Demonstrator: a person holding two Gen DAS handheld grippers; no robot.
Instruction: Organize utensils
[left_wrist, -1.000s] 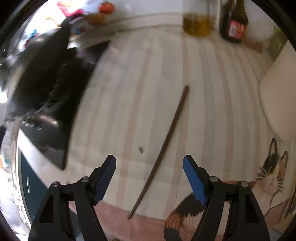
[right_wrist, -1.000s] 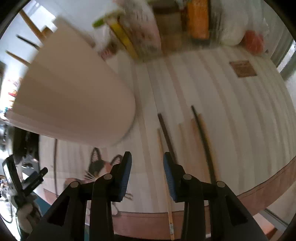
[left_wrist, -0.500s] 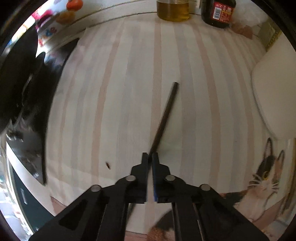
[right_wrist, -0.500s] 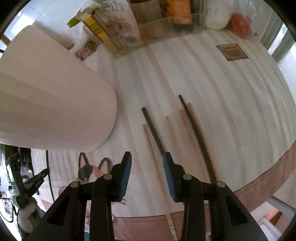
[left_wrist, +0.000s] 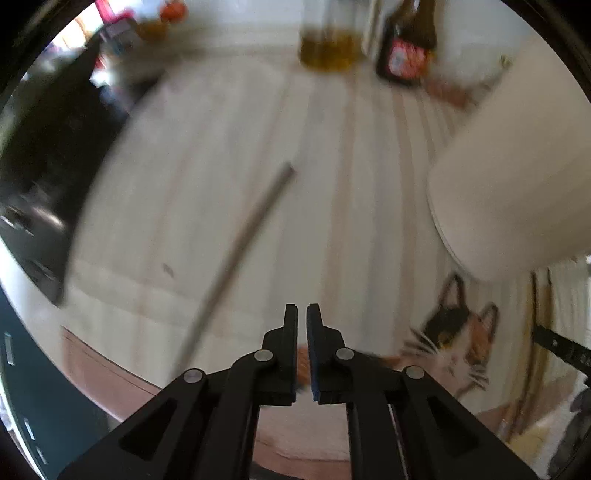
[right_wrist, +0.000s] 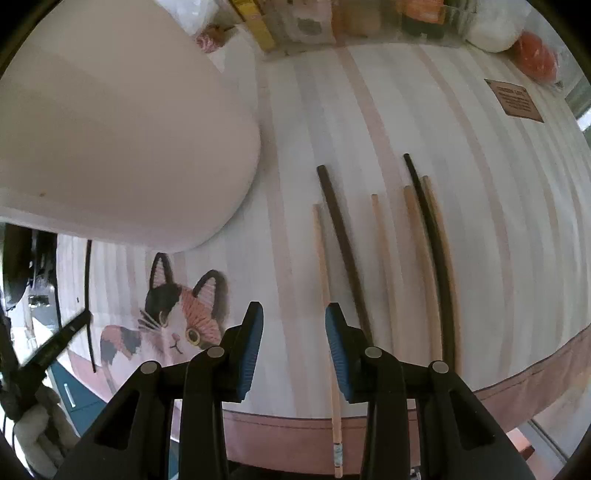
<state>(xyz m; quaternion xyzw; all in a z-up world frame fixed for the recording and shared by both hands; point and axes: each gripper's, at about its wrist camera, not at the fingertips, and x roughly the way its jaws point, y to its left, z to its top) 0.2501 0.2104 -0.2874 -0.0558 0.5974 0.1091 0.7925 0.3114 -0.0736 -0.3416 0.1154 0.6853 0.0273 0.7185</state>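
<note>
left of the gripper (left_wrist: 301, 350), chopstick (left_wrist: 242, 251) slants up-right (blurred).

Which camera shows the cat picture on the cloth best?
The right wrist view: the cat picture is sharp, with face and ears whole. The left wrist view shows it blurred, near the frame's edge.

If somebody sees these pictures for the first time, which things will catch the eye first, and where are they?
The big pale tub fills the upper left of the right wrist view, with the cat picture printed on the striped cloth just below it. To the right of the cat, a row of chopsticks, dark and light, lies side by side on the cloth. In the left wrist view, one dark chopstick lies alone, slanted and blurred, left of the left gripper.
</note>
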